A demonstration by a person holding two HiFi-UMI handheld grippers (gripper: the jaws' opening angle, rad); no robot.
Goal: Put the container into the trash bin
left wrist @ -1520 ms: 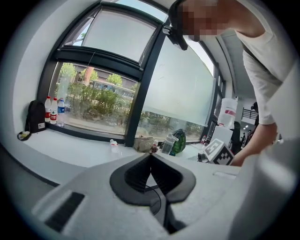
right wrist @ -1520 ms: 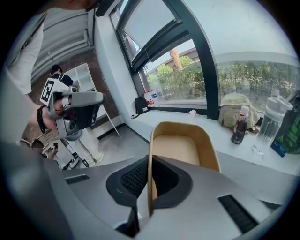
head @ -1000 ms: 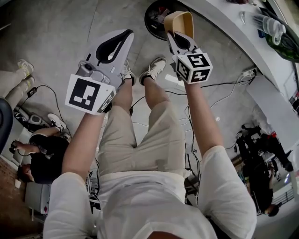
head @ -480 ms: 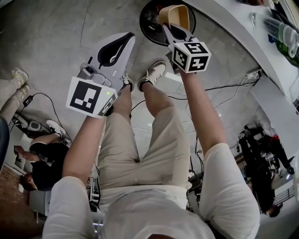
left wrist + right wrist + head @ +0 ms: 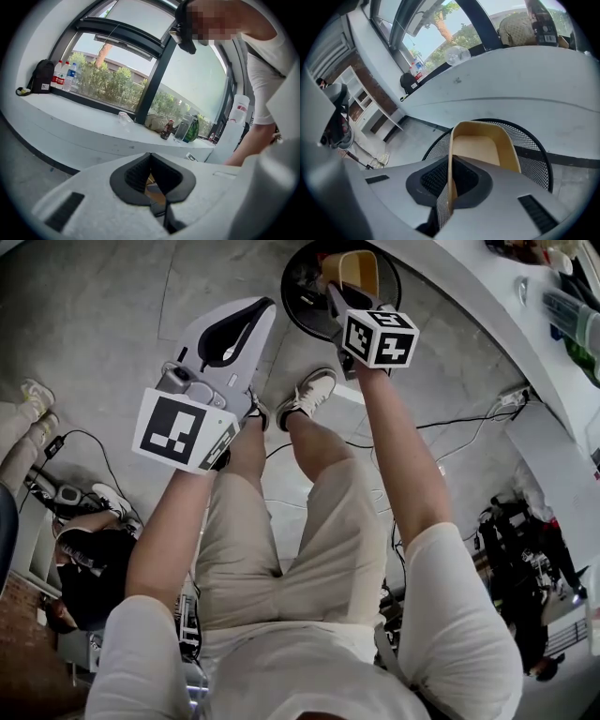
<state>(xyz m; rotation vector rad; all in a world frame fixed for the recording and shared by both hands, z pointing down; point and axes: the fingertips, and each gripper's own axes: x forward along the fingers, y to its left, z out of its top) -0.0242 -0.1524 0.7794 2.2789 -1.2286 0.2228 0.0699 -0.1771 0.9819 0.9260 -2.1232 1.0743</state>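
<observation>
**Container clamped in my right claw, over the trash bin**

My right claw (image 5: 337, 296) is gripping the container (image 5: 354, 270), a tan tub w/ its open side up twd my head cam. In the right gripper view, the black pads nip one thin side wall of the tub. The jaws are nearly together w/ only that wall btwn them, and the rest of the tub sticks out past the tips.

Right behind and under it is the trash bin (image 5: 532, 161), black wire mesh w/ a round rim. From the head view the container overlaps the bin's mouth. The bin stands on the grey floor (image 5: 112, 315), just beside the curved white counter (image 5: 469, 310). I can't tell if the tub's bottom is above or below the rim.

My left claw (image 5: 251, 315) is closed on nothing. In the left gripper view its pads meet at the tips, leaving only a small loop-shaped hole behind them. It's off to the left of the bin, apart from the container, over bare floor and near my shoes (image 5: 314, 388). Its marker cube (image 5: 180, 430) faces up at me.

The left gripper view also shows a window ledge w/ bottles (image 5: 180, 131) and a black backpack (image 5: 42, 75) at the far end.
</observation>
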